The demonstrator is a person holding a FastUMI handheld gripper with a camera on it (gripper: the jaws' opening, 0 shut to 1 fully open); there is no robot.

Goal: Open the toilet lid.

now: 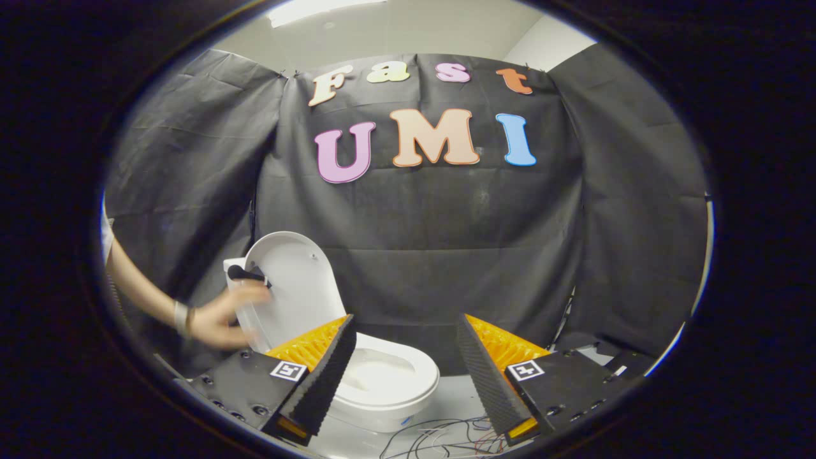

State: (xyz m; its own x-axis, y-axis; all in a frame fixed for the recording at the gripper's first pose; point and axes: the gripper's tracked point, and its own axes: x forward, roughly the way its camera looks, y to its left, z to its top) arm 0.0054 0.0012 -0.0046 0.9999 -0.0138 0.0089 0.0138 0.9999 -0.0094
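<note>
A small white toilet [382,376] stands on the light floor just beyond my left finger. Its lid [294,284] is raised upright, leaning back toward the tank, and the bowl is uncovered. A person's hand [223,319] reaches in from the left and touches the lid's edge near a black piece at the tank. My gripper [405,376] is open, with nothing between its black ridged fingers [325,376]. The left finger partly covers the bowl's near side; the right finger stands off to the toilet's right.
Black cloth forms the booth wall close behind the toilet. Thin loose wires [446,437] lie on the floor between and just ahead of the fingers. A dark flat object [599,350] sits at the back right near the wall.
</note>
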